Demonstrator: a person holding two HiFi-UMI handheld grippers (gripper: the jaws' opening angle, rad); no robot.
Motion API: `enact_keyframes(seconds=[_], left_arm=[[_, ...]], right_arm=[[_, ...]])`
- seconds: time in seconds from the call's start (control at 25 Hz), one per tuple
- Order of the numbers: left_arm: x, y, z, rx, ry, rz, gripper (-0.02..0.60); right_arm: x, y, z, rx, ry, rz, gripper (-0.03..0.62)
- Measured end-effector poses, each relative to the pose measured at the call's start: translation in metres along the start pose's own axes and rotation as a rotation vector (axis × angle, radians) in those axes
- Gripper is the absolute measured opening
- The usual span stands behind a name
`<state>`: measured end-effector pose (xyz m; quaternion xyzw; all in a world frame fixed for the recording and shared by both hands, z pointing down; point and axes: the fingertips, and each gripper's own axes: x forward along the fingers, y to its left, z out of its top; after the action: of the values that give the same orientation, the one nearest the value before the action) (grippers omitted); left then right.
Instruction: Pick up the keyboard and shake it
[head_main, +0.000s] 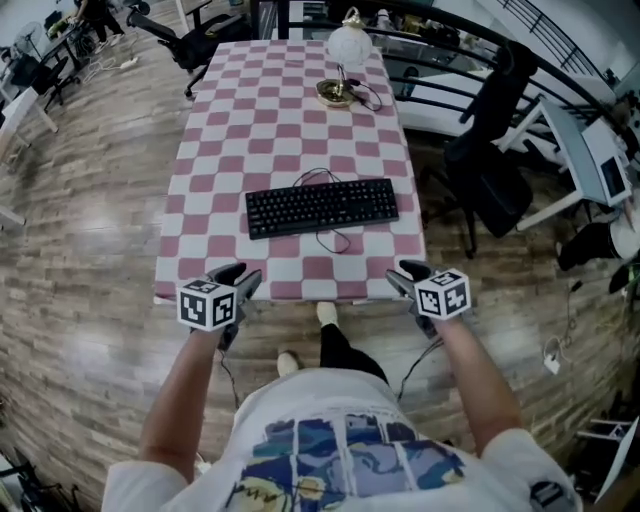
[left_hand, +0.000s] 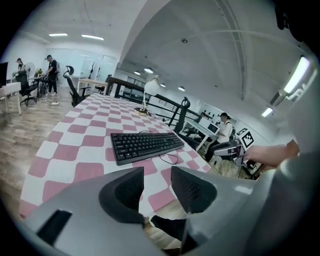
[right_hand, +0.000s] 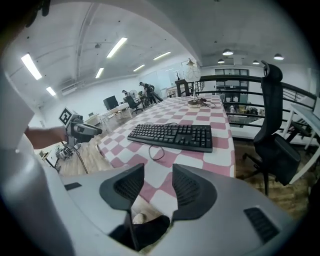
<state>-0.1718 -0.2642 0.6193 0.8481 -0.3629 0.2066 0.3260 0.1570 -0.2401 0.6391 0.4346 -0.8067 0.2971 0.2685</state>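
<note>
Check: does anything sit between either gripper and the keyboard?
Nothing visible does. The left gripper and right gripper hover open at the near edge of the cloth; only bare cloth lies before the keyboard. Its cable loops at its near side; the lamp stands beyond.

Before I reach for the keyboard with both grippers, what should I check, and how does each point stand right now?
1. Jaws of left gripper apart, empty: ok.
2. Jaws of right gripper apart, empty: ok.
3. The keyboard lies flat, both ends uncovered: ok.
4. Both grippers at the keyboard: not ok, they are at the table near edge.
5. The cable is free: cannot tell; it loops on the table.
6. The lamp stands apart from the keyboard: ok.
</note>
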Motion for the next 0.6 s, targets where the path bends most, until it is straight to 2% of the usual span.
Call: enact_keyframes(seconds=[0.16,0.32,0.6], left_arm=[[0.035,0.024,0.004,-0.05,0.051,0.045,0.171],[0.064,0.054,0.023,-0.099,0.062,0.092,0.184],[0.103,0.088,0.03,-0.14,0.128,0.154,0.212]], right_arm=[[0.027,-0.054,0.022,0.012,0.025,0.0,0.196],[0.06,-0.103,0.05,0.017,0.061,0.007,0.219],[0.112,-0.152,0.078,0.015,0.123,0.038,0.259]])
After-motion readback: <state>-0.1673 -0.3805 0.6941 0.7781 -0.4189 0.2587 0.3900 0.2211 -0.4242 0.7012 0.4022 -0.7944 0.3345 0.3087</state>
